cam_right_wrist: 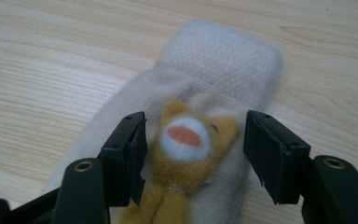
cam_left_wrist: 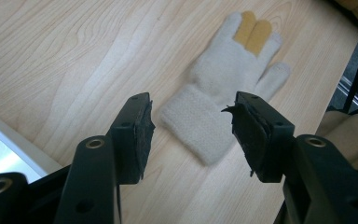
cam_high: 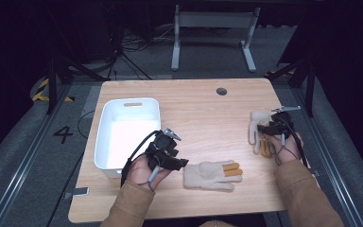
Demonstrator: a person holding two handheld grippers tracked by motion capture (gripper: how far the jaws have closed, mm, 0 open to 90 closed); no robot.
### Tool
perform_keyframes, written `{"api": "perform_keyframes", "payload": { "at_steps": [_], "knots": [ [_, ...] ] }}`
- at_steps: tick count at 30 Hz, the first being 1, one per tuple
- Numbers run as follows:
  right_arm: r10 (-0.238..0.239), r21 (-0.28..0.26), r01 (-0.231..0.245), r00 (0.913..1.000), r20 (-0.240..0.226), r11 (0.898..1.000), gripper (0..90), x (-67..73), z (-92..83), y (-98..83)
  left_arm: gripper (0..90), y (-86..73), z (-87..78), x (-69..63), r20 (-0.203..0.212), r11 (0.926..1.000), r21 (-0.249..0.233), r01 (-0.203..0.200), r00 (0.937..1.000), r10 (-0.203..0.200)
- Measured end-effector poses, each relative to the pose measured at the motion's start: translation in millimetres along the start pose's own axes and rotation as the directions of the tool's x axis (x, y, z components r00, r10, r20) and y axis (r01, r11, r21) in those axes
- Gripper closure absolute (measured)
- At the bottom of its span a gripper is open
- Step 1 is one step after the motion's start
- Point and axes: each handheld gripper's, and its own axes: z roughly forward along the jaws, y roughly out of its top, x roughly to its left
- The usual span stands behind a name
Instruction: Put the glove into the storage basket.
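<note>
Your right gripper [cam_right_wrist: 193, 140] hovers with jaws spread wide over a cream knit glove [cam_right_wrist: 223, 70] bearing a fuzzy tan animal patch — gripping nothing. Your left gripper [cam_left_wrist: 193, 123], jaws partly open and empty, faces its twin glove [cam_left_wrist: 228, 79] on the surface [cam_high: 194, 113].

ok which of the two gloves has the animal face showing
The glove between the right gripper's open jaws at the table's right edge shows a furry tan face. The glove near the left gripper shows only plain knit and tan fingers.
</note>
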Motion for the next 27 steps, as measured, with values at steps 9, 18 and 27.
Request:
{"api": "perform_keyframes", "payload": {
  "at_steps": [9, 18, 27],
  "knots": [
    [0.022, 0.042, -0.021, 0.9996, -0.016, 0.999, 44.0, -0.5, 3.6, -1.3, 47.8, 0.0, 1.8, 0.6, 0.002, 1.0000, 0.005, 0.001, 1.0000, -0.001],
    [0.005, 0.048, -0.004, 0.9997, -0.023, 0.999, 58.5, 0.1, 2.0, -0.8, 47.7, 0.1, 3.0, -0.2, 0.006, 1.0000, 0.009, -0.002, 1.0000, 0.002],
    [0.016, 0.022, -0.016, 0.9995, -0.026, 1.000, 60.8, -4.1, -6.1, 0.8, 47.7, 0.6, 2.7, 0.3, 0.011, 1.0000, 0.005, -0.002, 0.9999, 0.002]
  ]
}}
